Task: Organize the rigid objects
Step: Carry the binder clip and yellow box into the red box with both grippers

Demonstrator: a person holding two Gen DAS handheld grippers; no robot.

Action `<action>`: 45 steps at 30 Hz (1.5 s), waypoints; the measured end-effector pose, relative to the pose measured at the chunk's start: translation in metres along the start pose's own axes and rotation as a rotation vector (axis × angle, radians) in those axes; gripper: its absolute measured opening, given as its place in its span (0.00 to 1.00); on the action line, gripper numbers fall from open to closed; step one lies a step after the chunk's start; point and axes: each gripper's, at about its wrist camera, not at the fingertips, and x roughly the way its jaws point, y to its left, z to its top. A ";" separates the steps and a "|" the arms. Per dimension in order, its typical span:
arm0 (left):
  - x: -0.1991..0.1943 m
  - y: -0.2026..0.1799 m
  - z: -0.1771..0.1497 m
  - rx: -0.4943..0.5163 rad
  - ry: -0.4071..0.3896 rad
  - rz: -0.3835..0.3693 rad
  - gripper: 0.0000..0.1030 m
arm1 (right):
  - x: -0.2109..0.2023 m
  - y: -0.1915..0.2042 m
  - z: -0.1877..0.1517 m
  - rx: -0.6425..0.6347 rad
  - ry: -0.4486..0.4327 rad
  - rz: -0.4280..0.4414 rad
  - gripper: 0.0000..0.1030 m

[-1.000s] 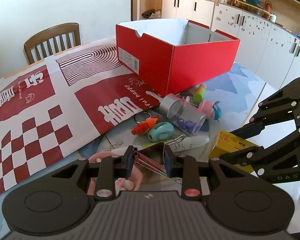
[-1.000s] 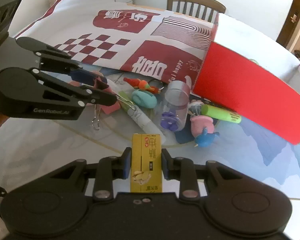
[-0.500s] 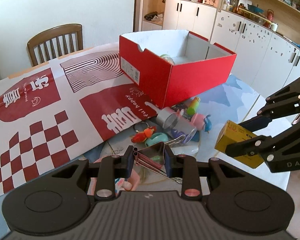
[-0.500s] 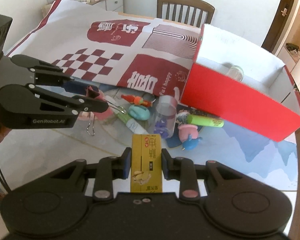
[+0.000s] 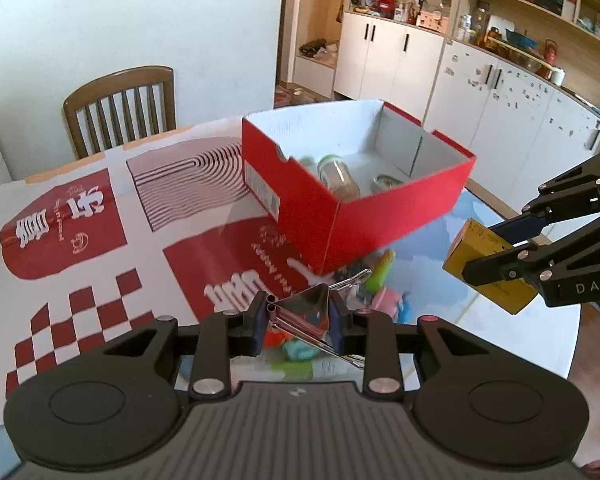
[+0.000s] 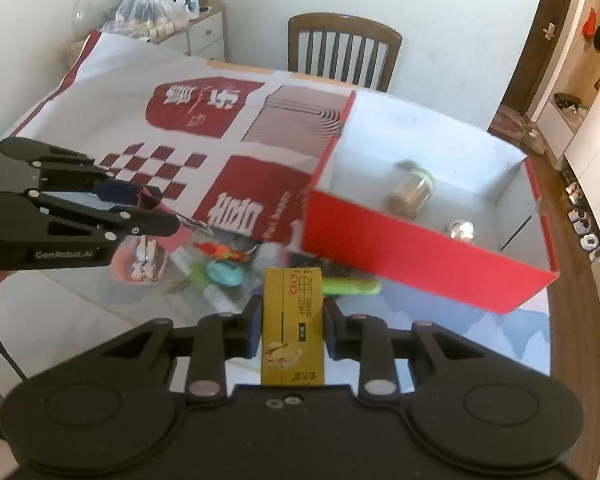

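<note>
Both loads lifted higher, binder clip (image 5: 306, 312), yellow carton (image 6: 293, 322), red box (image 5: 380, 220) interior revealed

Much of the tabletop clutter is hiding behind the grippers or blurring out.

In the left wrist view, the left gripper (image 5: 299, 320) and its binder clip (image 5: 304, 312) are covering most of the small toys (image 5: 380, 296), which are smearing into coloured blobs too blurred to identify. The red box (image 5: 380, 224) wall is hiding the lower part of the jar (image 5: 338, 174) inside it. The right gripper (image 5: 476, 254) is running off the picture's right edge. In the right wrist view, the yellow carton (image 6: 293, 320) is blocking the items behind it, its print is staying unreadable, and the left gripper (image 6: 168, 212) is getting cut off at the left edge.
</note>
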 end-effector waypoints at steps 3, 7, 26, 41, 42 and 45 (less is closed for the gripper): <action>0.004 -0.009 0.016 -0.008 -0.005 0.010 0.29 | -0.003 -0.021 0.006 0.001 -0.016 0.010 0.29; 0.012 -0.022 0.037 -0.011 -0.013 0.025 0.29 | -0.006 -0.051 0.016 -0.014 -0.040 0.007 0.29; 0.092 -0.087 0.124 -0.007 0.029 0.083 0.29 | 0.027 -0.176 0.058 -0.039 -0.062 -0.014 0.29; 0.180 -0.101 0.148 -0.025 0.167 0.097 0.29 | 0.098 -0.215 0.087 -0.030 0.007 -0.022 0.29; 0.186 -0.100 0.148 -0.034 0.182 0.098 0.29 | 0.104 -0.217 0.088 -0.026 0.017 -0.017 0.29; 0.199 -0.097 0.145 -0.053 0.223 0.094 0.29 | 0.119 -0.220 0.090 -0.014 0.035 -0.013 0.29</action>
